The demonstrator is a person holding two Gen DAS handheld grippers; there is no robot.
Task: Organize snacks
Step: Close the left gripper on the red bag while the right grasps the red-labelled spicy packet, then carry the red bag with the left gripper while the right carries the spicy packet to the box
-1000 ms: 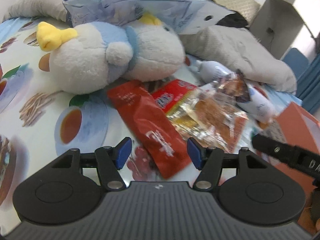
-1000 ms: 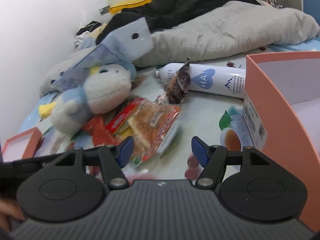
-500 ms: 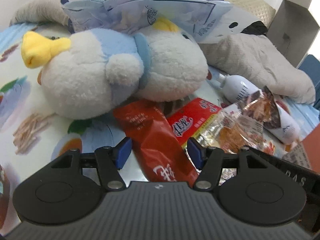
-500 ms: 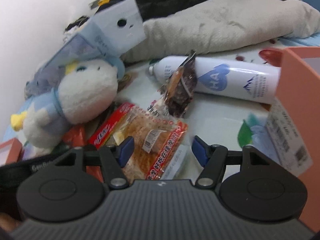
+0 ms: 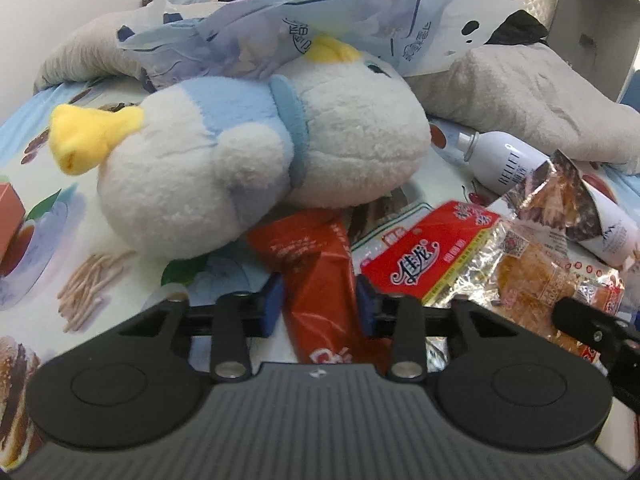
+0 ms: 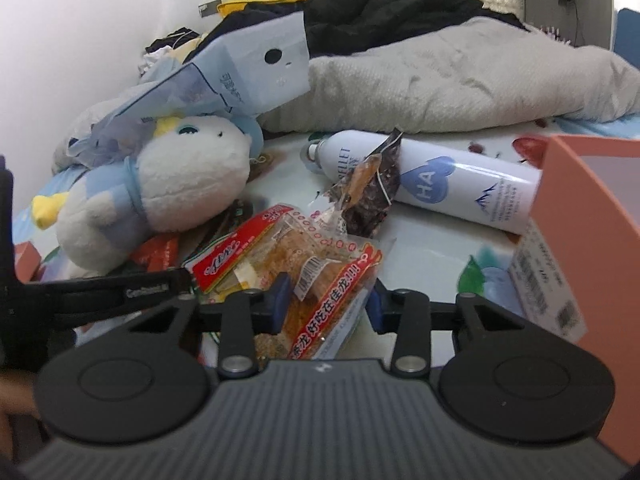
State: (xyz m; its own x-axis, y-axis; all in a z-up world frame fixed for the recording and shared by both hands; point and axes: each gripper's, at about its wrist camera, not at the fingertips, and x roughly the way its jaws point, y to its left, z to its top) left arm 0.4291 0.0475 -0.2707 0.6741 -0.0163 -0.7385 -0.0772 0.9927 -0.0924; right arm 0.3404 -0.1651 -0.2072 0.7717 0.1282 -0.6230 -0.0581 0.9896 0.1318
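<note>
Both views are evenly lit by soft, diffuse light with no hard shadows; only faint shade sits under the plush toy (image 5: 256, 148) beyond the fingertips. A white sheen streaks the spray bottle (image 6: 448, 184) ahead of the right fingers. Fisheye bending curves the edges, and the corners darken. The red packet (image 5: 320, 280) between the left fingers looks smeared; farther bedding is soft.
</note>
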